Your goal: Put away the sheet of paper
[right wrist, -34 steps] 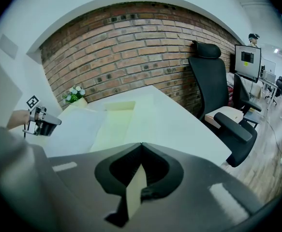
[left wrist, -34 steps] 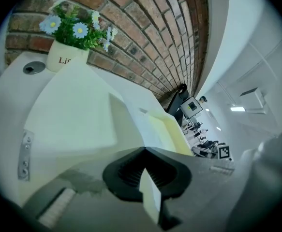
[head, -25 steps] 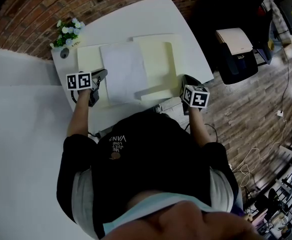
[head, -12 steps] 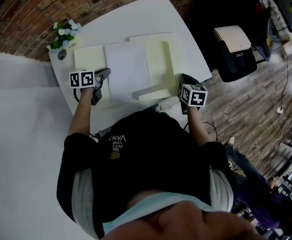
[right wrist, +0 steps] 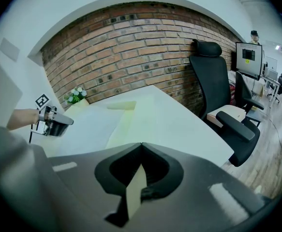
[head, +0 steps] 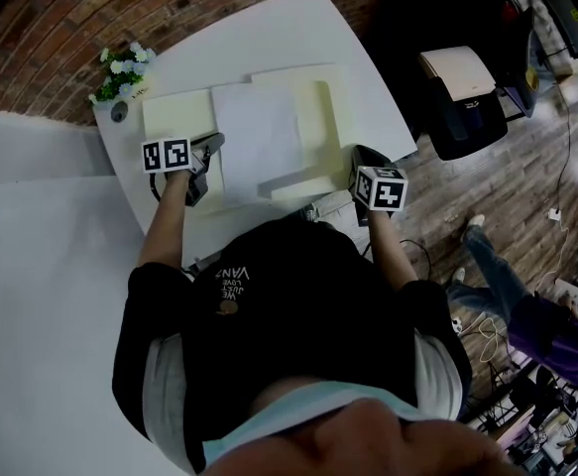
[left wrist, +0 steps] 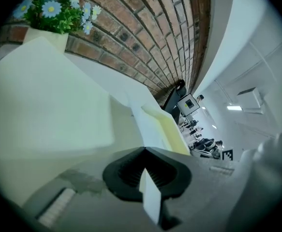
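A white sheet of paper (head: 259, 132) lies over an open pale yellow folder (head: 174, 117) on the white table (head: 298, 28). My left gripper (head: 209, 147) is at the sheet's left edge and is shut on it; a thin white edge shows between its closed jaws (left wrist: 144, 151). My right gripper (head: 353, 159) sits at the folder's right front corner, shut on a pale yellow flap edge (right wrist: 141, 146). The right gripper view also shows the left gripper (right wrist: 53, 122) across the sheet (right wrist: 82, 124).
A small pot of flowers (head: 120, 67) stands at the table's far left corner by the brick wall (head: 60, 18). A black office chair (head: 457, 92) is off the table's right side. A person (head: 526, 305) walks on the wood floor at the right.
My left gripper has moved to the right with the sheet, which now lies further over the folder's right half. The right gripper has kept still. A person has walked in at the right.
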Action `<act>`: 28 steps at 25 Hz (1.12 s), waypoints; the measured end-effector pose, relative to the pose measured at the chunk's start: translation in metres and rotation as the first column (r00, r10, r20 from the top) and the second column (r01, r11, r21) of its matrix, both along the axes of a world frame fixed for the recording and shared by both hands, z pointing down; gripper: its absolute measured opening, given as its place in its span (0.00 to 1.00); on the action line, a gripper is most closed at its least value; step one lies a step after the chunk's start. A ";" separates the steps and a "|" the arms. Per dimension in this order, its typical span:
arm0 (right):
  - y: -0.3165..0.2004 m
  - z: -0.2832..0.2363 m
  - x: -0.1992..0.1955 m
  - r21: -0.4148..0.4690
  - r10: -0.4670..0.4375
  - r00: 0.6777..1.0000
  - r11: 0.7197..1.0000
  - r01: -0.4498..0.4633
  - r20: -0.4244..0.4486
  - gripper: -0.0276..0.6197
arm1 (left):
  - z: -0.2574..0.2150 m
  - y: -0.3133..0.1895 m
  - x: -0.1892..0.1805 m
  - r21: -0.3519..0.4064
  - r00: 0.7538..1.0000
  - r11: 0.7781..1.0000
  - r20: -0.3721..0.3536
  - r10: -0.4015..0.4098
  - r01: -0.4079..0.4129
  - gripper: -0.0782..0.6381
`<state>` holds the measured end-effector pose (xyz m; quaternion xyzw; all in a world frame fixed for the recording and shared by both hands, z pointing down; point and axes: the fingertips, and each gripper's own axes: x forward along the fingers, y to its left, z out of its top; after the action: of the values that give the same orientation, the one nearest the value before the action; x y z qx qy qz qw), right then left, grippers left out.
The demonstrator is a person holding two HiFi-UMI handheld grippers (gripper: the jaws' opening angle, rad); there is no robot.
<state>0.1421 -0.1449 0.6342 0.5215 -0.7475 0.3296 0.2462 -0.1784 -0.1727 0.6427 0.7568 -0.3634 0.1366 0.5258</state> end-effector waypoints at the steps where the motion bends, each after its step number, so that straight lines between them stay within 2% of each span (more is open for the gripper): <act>1: 0.000 0.000 0.000 0.000 0.000 1.000 1.000 0.000 0.000 0.04 | 0.000 -0.001 0.002 -0.001 1.000 1.000 -0.004 0.000 0.000 0.11; 28: 0.000 -0.002 -0.001 -0.008 -0.018 0.999 1.000 0.018 0.030 0.04 | 0.006 -0.015 0.059 -0.020 0.997 1.000 -0.078 0.014 -0.016 0.11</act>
<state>0.1407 -0.1446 0.6320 0.5086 -0.7544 0.3384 0.2402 -0.1194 -0.1878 0.6490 0.7588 -0.3357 0.1148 0.5463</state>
